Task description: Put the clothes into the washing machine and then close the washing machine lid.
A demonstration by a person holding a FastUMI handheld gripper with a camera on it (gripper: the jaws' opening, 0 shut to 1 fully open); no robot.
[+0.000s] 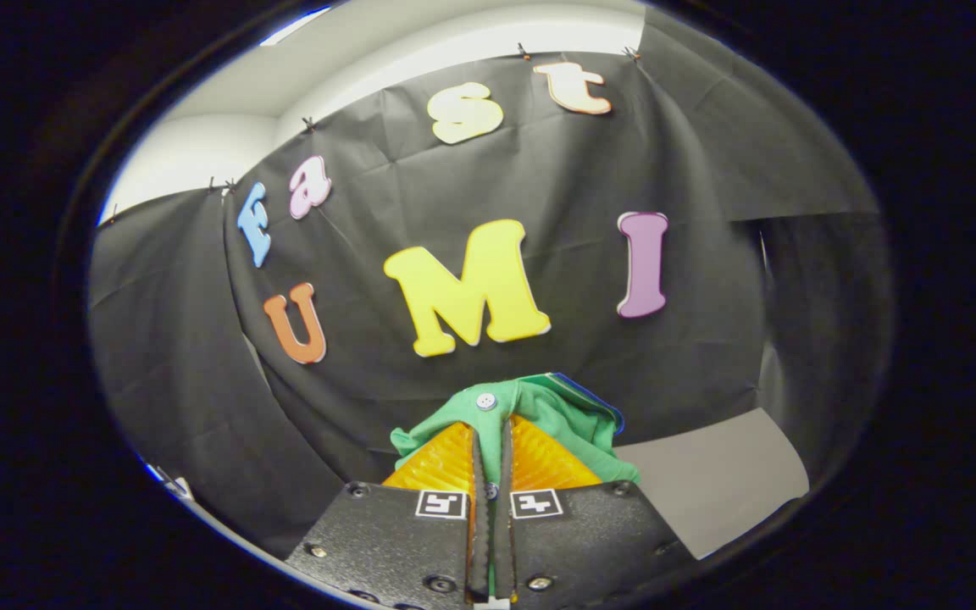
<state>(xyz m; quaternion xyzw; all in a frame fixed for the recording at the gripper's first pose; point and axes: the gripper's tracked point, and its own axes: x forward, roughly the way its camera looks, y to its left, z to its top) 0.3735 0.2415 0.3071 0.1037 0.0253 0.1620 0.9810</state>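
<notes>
The fingers (488,424) pinch the green garment (568,415), raised against the booth wall. Keep that grip firm and carry it level over the washing machine's opening before releasing.

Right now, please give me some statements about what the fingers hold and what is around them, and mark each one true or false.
1. The gripper has its fingers closed on a green garment. True.
2. The garment has a button near the fingertips. True.
3. The garment is red. False: it is green, with a thin blue edge at its far side.
4. The fingers are spread wide apart with nothing between them. False: they are pressed together with cloth pinched between them.
5. Black cloth hangs beyond the garment. True.
</notes>
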